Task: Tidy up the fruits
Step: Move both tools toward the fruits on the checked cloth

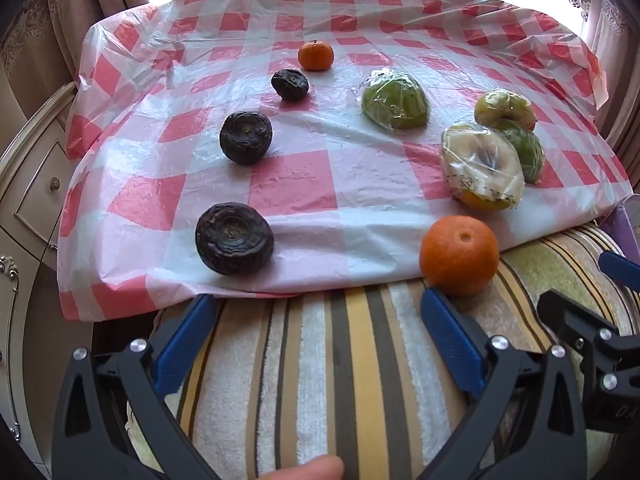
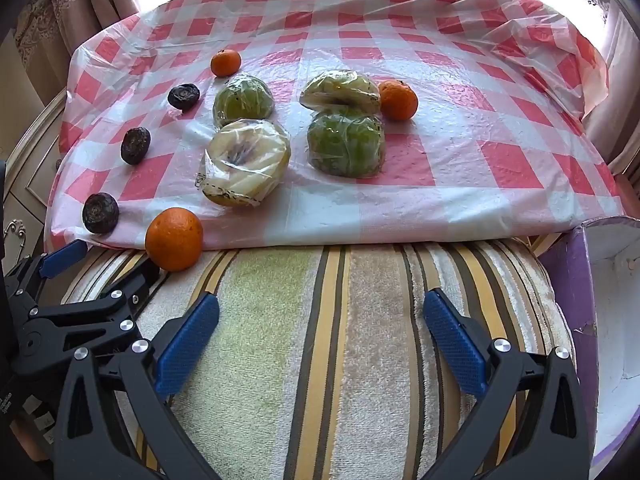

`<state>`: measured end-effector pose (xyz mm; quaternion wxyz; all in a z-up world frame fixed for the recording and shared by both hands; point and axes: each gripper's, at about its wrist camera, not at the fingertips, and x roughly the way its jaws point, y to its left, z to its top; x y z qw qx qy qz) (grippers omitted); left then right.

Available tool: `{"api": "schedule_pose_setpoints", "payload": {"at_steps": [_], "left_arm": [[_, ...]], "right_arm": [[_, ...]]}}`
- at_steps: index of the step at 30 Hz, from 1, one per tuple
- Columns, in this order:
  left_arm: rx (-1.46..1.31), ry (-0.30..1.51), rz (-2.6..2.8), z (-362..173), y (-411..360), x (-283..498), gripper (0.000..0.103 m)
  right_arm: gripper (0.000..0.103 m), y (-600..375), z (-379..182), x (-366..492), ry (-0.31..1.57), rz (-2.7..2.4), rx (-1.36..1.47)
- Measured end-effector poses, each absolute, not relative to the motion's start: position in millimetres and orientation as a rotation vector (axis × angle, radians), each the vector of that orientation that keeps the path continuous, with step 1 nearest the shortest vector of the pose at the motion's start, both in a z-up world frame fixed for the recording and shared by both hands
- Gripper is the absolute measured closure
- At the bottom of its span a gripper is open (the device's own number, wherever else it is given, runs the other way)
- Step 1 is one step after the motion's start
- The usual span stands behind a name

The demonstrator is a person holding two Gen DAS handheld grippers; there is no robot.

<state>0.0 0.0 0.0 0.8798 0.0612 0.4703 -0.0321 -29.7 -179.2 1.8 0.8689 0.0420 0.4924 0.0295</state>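
Fruits: near orange point(image 1: 459, 255) straddles front edge of checkered sheet point(image 1: 292, 184), touching left gripper's point(image 1: 318, 312) fingertip.
Open room: bare striped towel point(image 2: 320, 340) under both.
Box: purple box point(image 2: 568, 276), contents unseen.
Grippers: left and right gripper point(image 2: 320, 312) gape wide, holding nothing.

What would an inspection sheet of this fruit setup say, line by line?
Surface: red-checked plastic sheet over a striped towel.
Job's things: three dark wrinkled fruits; three oranges, the nearest orange at the sheet's front edge; four plastic-wrapped fruit halves.
Clutter: purple box, right edge.
Grippers: left gripper and right gripper open, blue fingers empty.
Cables: nothing seen.
Surroundings: curtains, bright window, cream cabinet on the left.
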Motion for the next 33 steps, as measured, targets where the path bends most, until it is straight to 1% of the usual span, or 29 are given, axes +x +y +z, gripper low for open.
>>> {"api": "schedule_pose_setpoints", "payload": {"at_steps": [14,24,27,33], "left_arm": [[0.109,0.987,-0.074,-1,3,-1,0.001],[-0.011,0.999,-0.164,-1,18,-1,0.002],[-0.028,1.000,-0.206,0,18,-1,0.004],[-0.051,1.000,-0.269,5,17,-3,0.004]], "right_arm": [[0.004,-178,1,-29,1.029,0.059,0.082],[0.004,-177,3,-33,1.025,0.075,0.100],[0.004,-182,4,-31,1.033,0.098,0.104],[0.004,-190,5,-26,1.059,0.142,0.123]]}}
